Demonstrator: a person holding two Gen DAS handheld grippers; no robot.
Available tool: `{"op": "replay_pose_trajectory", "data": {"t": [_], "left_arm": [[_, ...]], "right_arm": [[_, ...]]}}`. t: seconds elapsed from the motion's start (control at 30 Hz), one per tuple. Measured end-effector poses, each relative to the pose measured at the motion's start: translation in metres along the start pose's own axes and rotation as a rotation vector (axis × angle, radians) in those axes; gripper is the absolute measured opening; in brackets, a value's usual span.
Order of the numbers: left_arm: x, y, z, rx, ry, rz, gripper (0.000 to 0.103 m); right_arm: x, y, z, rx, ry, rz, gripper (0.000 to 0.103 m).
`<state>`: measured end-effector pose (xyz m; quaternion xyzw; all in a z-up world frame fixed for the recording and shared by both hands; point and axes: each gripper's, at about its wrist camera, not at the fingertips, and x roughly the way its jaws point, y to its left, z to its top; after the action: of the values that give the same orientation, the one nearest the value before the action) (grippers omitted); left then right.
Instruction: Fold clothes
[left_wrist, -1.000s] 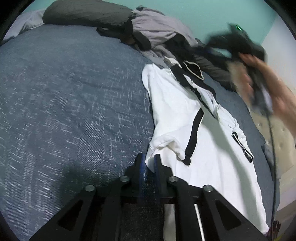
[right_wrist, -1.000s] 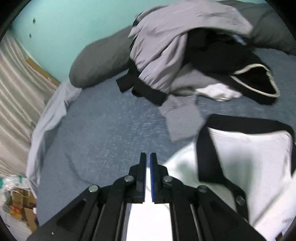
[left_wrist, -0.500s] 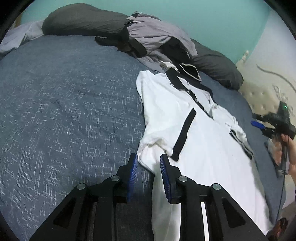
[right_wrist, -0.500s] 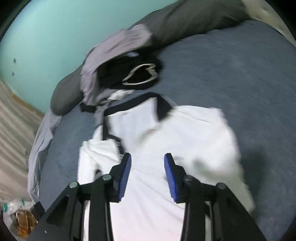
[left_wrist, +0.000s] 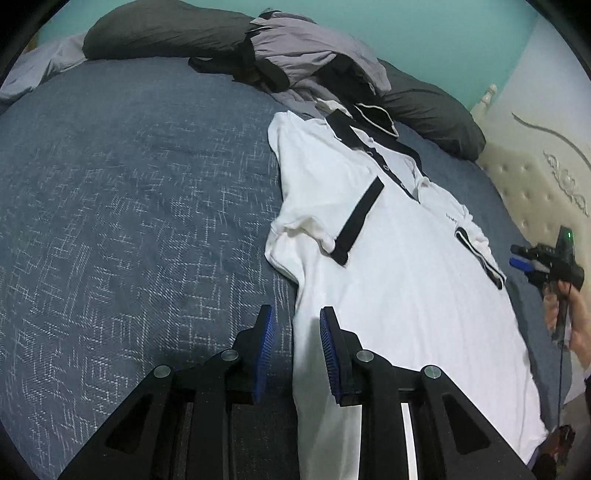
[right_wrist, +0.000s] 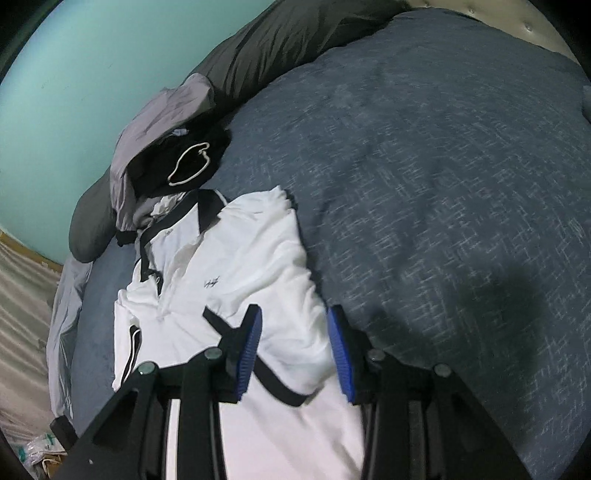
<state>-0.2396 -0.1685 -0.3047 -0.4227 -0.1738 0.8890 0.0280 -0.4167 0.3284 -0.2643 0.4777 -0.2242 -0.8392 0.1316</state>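
Your white polo shirt (left_wrist: 388, 266) is lying face up on the bed (left_wrist: 129, 206), collar up near the clothes pile (left_wrist: 306, 62) by the pillows, hem back toward you. Its long axis runs roughly from 12 down to 6 in the left wrist view. The near sleeve (left_wrist: 332, 221) is already flopped in over the chest.

Both tools are wide open with nothing in them. Your left tool (left_wrist: 295, 347) straddles the shirt's left side edge, which runs right between the fingers at 12. Your right tool (right_wrist: 295, 350) hangs over the other sleeve's black cuff (right_wrist: 258, 354), shirt body off toward 10.

So each tool has its own long edge right in front of it. Neither is clearly closer, I'd say.
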Motion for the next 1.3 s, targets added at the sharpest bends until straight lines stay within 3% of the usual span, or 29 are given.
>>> {"op": "replay_pose_trajectory", "data": {"t": [0.37,0.47,0.63,0.7,0.87,0.97,1.07,1.3], "left_arm": [[0.001,0.002,0.002,0.005,-0.011,0.016,0.027],[0.003,0.003,0.002,0.005,-0.008,0.017,0.027],[0.007,0.003,0.001,0.007,0.005,0.020,0.028],[0.008,0.004,0.000,0.003,0.007,0.019,0.033],[0.010,0.004,-0.001,0.003,0.011,0.020,0.035],[0.010,0.003,-0.001,0.005,0.010,0.020,0.040],[0.010,0.002,-0.001,0.009,0.006,0.027,0.048],[0.012,0.001,-0.001,0.014,0.009,0.039,0.052]], "right_arm": [[0.064,0.041,0.075,-0.160,0.032,-0.146,0.037],[0.085,0.051,0.093,-0.180,0.034,-0.152,0.037],[0.117,0.064,0.107,-0.236,0.064,-0.198,0.037],[0.129,0.067,0.110,-0.255,0.077,-0.212,0.037],[0.146,0.069,0.112,-0.285,0.092,-0.220,0.010],[0.147,0.064,0.114,-0.277,0.084,-0.226,0.002],[0.145,0.058,0.119,-0.263,0.057,-0.244,0.001],[0.137,0.052,0.127,-0.262,-0.011,-0.270,0.001]]}}
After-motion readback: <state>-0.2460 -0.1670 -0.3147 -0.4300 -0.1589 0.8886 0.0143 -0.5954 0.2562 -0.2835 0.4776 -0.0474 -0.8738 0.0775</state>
